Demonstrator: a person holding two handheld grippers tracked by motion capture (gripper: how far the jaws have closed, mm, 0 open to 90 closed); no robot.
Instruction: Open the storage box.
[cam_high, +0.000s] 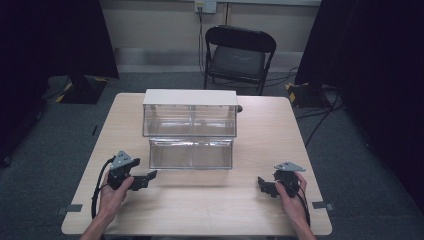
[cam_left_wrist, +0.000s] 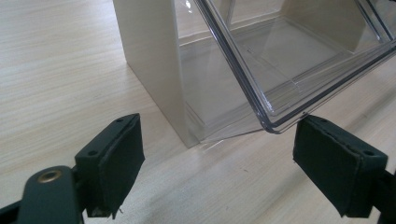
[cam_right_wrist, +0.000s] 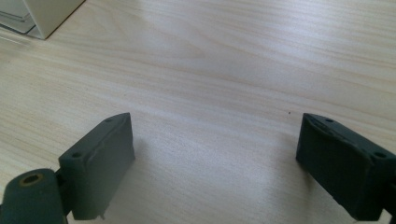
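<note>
A white-framed cabinet (cam_high: 190, 97) with clear plastic drawers stands at the middle of the wooden table (cam_high: 200, 210). Its lower clear drawer (cam_high: 191, 153) sticks out toward me. My left gripper (cam_high: 150, 176) rests on the table just left of that drawer, pointing right; in the left gripper view its jaws (cam_left_wrist: 219, 163) stand apart with nothing between them, below the drawer's corner (cam_left_wrist: 275, 126) and the white side wall (cam_left_wrist: 154, 65). My right gripper (cam_high: 262, 184) lies at the front right, pointing left, its jaws (cam_right_wrist: 215, 163) wide over bare wood. The cabinet's corner (cam_right_wrist: 46, 14) sits far off.
A black folding chair (cam_high: 239, 55) stands behind the table. Dark curtains hang at both sides, and cables run over the grey floor at the right. Bits of grey tape (cam_high: 74, 208) mark the table's front corners.
</note>
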